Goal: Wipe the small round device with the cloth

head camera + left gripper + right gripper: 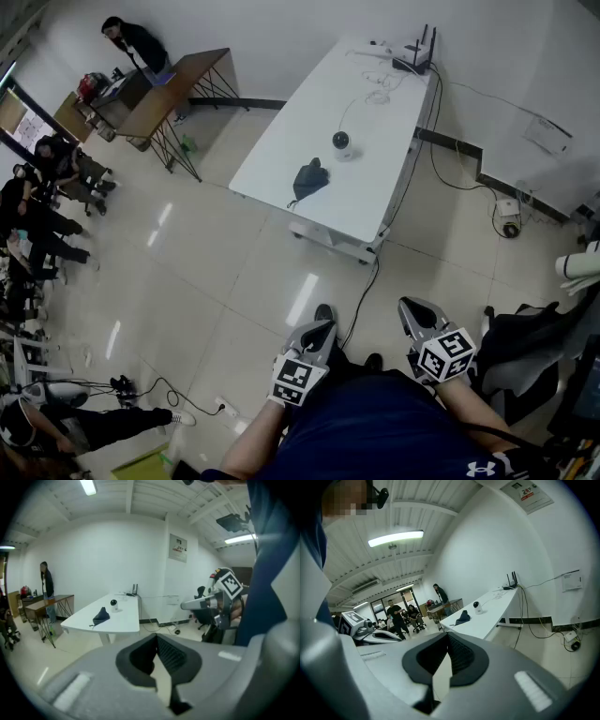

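White walls (272,37), glossy floor (234,281), white table (375,159)

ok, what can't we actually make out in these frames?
- Small round device: too far and small in every view; its surface condition is unreadable.
- Cloth: a dark crumpled lump on the table; folds and material unclear.
- Wall notice, left gripper view: print too small.
- Floor below the person, head view: hidden by the torso.
- Dark bulky thing, head view: cut off by the right edge, unidentifiable.

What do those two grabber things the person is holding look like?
The left gripper and right gripper are pale grey, pointed shells lined with black ribbed pads. Each carries a cube with black-and-white square markers. The person wears a dark navy shirt.
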Demonstrator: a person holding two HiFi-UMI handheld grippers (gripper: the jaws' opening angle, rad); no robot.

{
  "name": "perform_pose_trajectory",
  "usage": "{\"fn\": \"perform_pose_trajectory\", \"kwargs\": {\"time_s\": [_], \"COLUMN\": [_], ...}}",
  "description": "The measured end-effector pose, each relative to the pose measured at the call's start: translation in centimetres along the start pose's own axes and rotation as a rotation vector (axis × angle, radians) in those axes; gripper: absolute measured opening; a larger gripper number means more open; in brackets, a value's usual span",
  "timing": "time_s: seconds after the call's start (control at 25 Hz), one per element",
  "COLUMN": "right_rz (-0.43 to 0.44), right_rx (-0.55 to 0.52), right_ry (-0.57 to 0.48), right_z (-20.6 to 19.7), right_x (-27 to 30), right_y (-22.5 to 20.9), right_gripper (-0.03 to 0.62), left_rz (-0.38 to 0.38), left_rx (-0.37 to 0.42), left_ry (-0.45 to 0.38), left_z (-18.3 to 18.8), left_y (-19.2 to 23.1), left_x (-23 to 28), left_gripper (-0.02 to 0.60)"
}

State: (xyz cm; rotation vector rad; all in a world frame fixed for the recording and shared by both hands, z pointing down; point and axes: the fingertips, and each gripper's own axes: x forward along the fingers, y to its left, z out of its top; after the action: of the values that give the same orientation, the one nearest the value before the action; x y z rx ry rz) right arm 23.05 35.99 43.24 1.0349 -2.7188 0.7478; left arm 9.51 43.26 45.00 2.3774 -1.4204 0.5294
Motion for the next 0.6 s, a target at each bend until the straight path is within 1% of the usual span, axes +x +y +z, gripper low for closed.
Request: {"fn": "perform_pose_trajectory", "kwargs": {"time_s": [0.12,0.2,0.24,0.28,0.36,0.48,0.6], "right_rz": [-0.024,-0.040,-0.051,-0.065,-0.102,-0.167,-0.218], "right_rx": [0.004,0.002,-0.001,-0.004,-0.006,0.017,0.022], "right_ry": [-0.011,-0.016,-0.015,-0.012,-0.007,-0.009,-0.001], "right_z": [1.5,2.2,2.4,2.7,3.4,5.6,8.4], "right_x": [1.9,3.4,4.1,4.9,6.9,10.5,14.5], "right_y": [-2.1,-3.1,-3.6,-4.2,-5.6,-8.0,-9.4], "right_gripper": [0.009,0.009,0.009,0.009,0.009,0.009,0.009], "left_rz": [0.044,0.075,0.085,0.092,0.105,0.110,0.083], "left_rx": [0.046,0.082,0.098,0.109,0.111,0.102,0.123], "left_ry": [-0.031,-0.018,-0.004,0.006,0.009,0.010,0.053], "left_z": [2.2,2.9,3.0,3.1,3.9,5.8,7.0], "left_y": [3.7,7.0,8.9,10.8,15.2,21.7,26.9], "left_x": [2.1,3.8,4.9,5.9,8.3,12.4,17.0], "left_gripper": [0.003,0.003,0.036,0.089,0.111,0.126,0.135]}}
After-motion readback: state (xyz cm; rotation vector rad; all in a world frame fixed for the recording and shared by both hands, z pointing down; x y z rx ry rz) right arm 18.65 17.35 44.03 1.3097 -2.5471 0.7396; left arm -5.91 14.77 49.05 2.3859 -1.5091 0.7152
